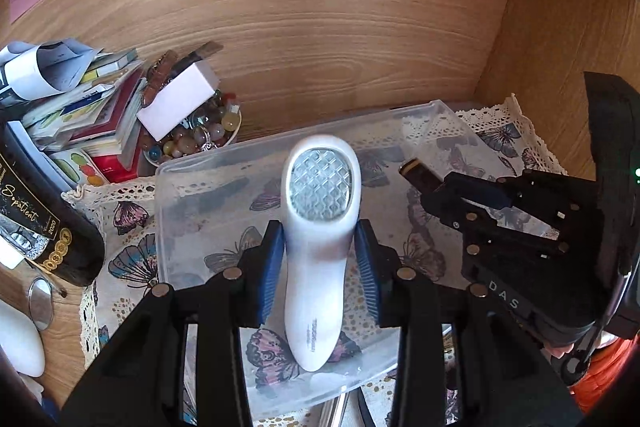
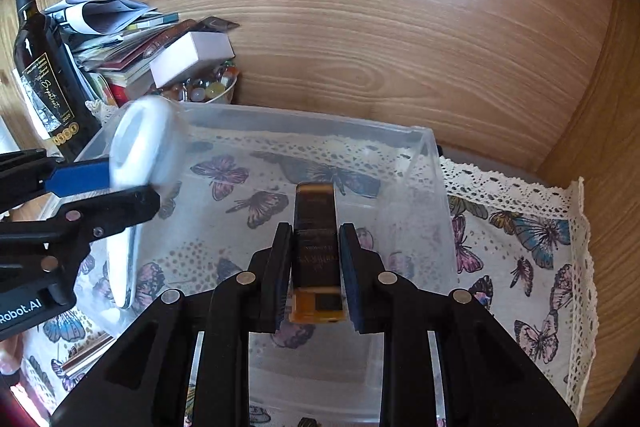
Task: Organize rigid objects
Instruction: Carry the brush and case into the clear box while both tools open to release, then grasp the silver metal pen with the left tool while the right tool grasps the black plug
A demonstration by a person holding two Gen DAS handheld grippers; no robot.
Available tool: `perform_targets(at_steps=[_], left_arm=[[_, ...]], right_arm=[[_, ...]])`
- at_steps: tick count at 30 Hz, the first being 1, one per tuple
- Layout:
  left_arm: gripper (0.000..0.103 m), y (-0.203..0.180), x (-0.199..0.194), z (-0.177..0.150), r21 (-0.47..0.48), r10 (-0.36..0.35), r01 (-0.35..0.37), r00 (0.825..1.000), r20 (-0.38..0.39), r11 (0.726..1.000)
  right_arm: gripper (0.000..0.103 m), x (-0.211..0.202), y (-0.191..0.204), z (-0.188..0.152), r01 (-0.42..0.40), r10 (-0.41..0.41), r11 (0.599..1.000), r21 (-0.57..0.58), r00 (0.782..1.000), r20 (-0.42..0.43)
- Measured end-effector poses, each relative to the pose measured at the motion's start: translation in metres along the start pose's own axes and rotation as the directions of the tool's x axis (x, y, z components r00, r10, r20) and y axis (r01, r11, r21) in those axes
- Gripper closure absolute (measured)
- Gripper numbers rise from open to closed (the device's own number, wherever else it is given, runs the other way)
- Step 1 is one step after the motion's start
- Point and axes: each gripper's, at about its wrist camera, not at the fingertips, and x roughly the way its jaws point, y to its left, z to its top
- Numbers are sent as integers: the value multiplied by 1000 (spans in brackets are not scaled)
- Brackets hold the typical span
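A: Left wrist view. Item one: left hand-held gripper [image 1: 320,267], clenched on a white device [image 1: 318,227], blue pads against its narrow waist. Device points away and tilts down, its faceted window end forward, over a clear bin [image 1: 192,187]. Whether it touches the bin floor I cannot tell

B: Step in hand?

A: By my reading, the deposit stage: item carried to the bin, not yet let go. Next move calls for lowering until the device rests, then parting the pads without dragging it. Also entered here: right hand-held gripper [image 1: 430,187] coming in from the right with a dark, amber-edged bar [image 1: 416,171] at its tip. A bottle [image 1: 52,227] and a paper pile [image 1: 80,107] lie left of the bin, outside it

B: Right wrist view?

A: Item two: right hand-held gripper [image 2: 314,267], clenched on the bar [image 2: 316,247], pads on its long sides. Bar points forward and down, over the bin's [image 2: 432,187] middle; the butterfly cloth [image 2: 520,247] shows through the clear floor. Left hand-held gripper [image 2: 116,183] enters from the left, the device [image 2: 144,143] over the bin's left part, well apart from the bar

B: Pose?

A: Both tools slant steeply down, side by side, aimed into the bin. Judgement: room enough to set both down at once, bar centre, device left
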Motion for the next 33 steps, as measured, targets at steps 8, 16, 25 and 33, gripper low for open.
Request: perform_targets(at_steps=[8, 16, 25, 33], left_arm=[[64, 7, -25, -5, -25, -14, 15, 999, 30, 1000], [34, 9, -80, -27, -43, 31, -26, 993, 112, 999], [17, 20, -104, -63, -63, 46, -40, 995, 91, 997], [17, 17, -87, -100, -66, 42, -43, 999, -9, 997]], right_arm=[[65, -35, 3, 1, 8, -8, 1000, 0, 997, 83], [46, -93, 0, -14, 20, -23, 1000, 21, 979, 201], [34, -132, -11, -51, 43, -63, 996, 82, 965, 254], [34, -129, -20, -87, 61, -83, 992, 115, 977, 197]])
